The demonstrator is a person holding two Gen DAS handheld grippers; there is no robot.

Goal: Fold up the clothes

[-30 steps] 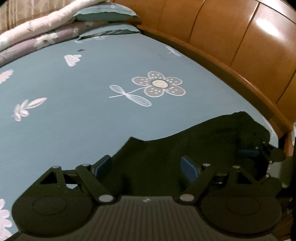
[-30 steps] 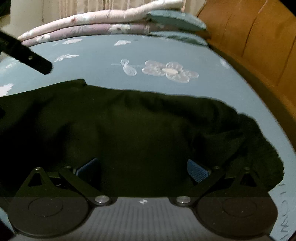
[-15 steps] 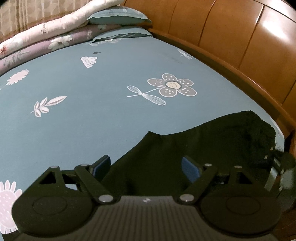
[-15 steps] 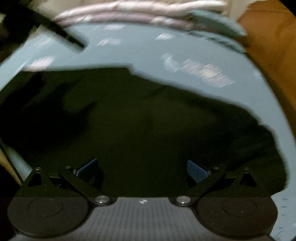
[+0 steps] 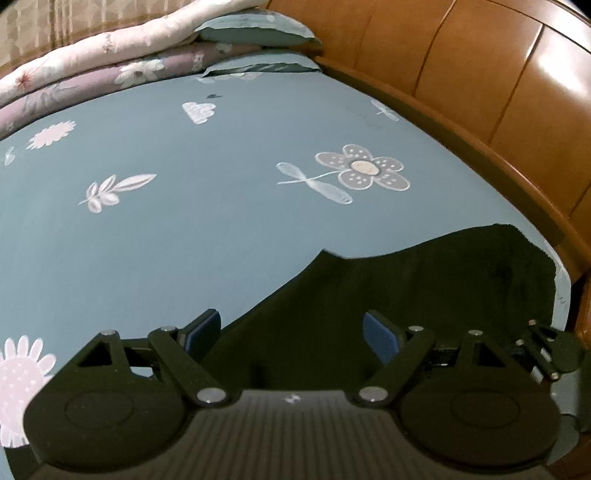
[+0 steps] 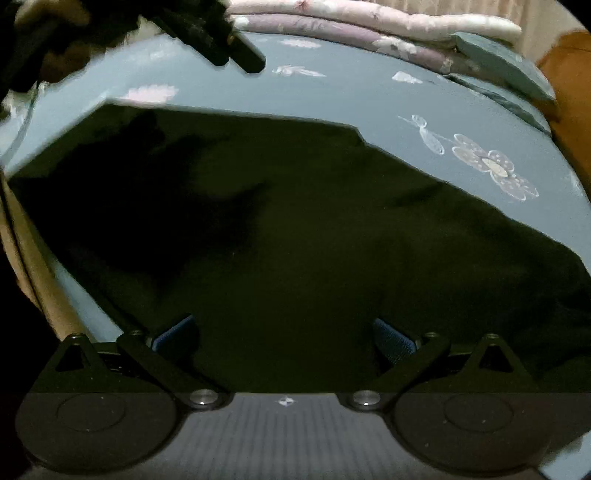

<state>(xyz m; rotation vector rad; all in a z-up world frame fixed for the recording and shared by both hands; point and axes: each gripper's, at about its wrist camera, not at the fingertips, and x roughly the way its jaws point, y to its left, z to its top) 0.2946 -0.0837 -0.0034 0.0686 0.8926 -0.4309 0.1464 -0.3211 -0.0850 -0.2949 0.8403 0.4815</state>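
Left hand-held gripper [image 5: 291, 330]: nearest the lens at 6 o'clock of the left wrist view, jaws spread wide, blue pads [image 5: 380, 334] apart with nothing pinched between them; it hovers over the near edge of the garment.
Right hand-held gripper [image 6: 282, 338]: at 6 o'clock of the right wrist view, jaws likewise spread, blue pads [image 6: 391, 341] well apart, empty; the dark cloth fills the gap behind them.
Black garment [image 6: 295, 240]: lies spread on the bed, a broad dark sheet with a straight far edge and a slanted corner at 1 o'clock in the right wrist view; in the left wrist view [image 5: 388, 295] it occupies 4 to 6 o'clock, its far end reaching the bed's edge by the headboard. Whether either gripper touches it cannot be told.
Bed sheet [image 5: 184, 229]: teal, printed with flowers and leaves, bare from the middle out to 9 and 12 o'clock.
Other gripper seen from the right: the left tool's dark arm [image 6: 218, 40] crosses at 11 o'clock, blurred, above the garment's far corner.
Headboard [image 5: 498, 92]: glossy wood panels curving from 12 to 3 o'clock in the left wrist view.
Pillows [image 5: 255, 31]: two teal ones stacked at 12 o'clock against the headboard.
Folded quilts [image 5: 110, 59]: pink and mauve floral, piled at 11 o'clock, farthest back, beside the pillows.
Containers: none in view.
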